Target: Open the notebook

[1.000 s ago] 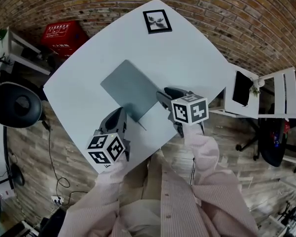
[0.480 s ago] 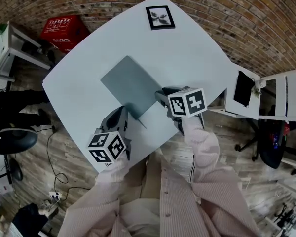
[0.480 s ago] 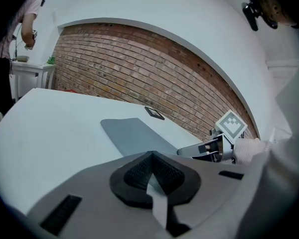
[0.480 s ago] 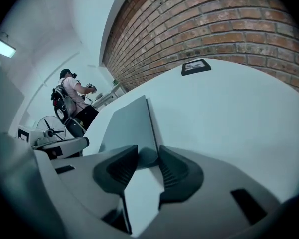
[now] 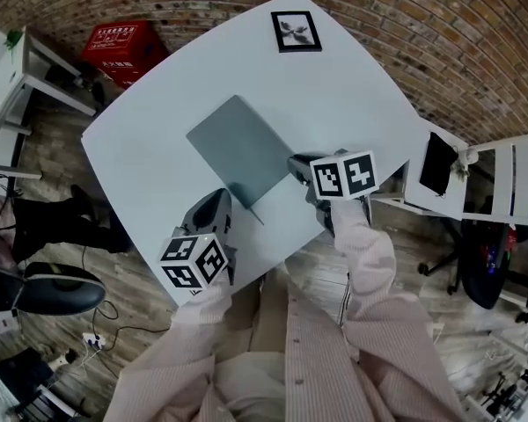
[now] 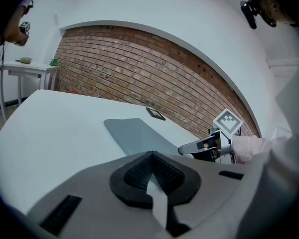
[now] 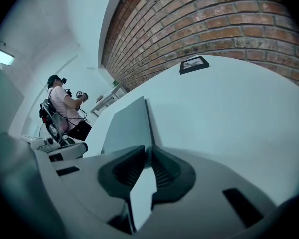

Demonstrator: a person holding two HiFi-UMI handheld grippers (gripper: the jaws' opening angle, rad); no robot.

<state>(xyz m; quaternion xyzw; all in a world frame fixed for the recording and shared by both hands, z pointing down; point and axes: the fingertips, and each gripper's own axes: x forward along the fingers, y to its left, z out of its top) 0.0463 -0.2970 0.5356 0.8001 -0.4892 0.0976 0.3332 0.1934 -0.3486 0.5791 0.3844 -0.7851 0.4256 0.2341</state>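
Lying flat on the white table, the grey-green notebook sits near the table's middle, turned so that one corner points toward the person. Its cover looks down and closed from the head view.

The right gripper reaches in at the notebook's right-hand edge, close to the near corner, pointing down at a slant. In the right gripper view the notebook runs straight up into the jaws of the right gripper. Those jaws have just been closing and now stand narrow, with the edge between the pads. The pads appear to press on it, though the wide-angle view is too warped to tell whether they hold the cover alone or the whole thickness.

The left gripper rests low over the table just beside the notebook's near left edge, apart from it. In the left gripper view the dark pads of the left gripper meet with nothing between them. The notebook lies just ahead, and the right gripper's marker cube shows beyond it to the right.

A small black-framed picture lies flat near the table's far corner, well apart from the notebook. On the floor past the table's left corner stands a red crate, by a brick wall.
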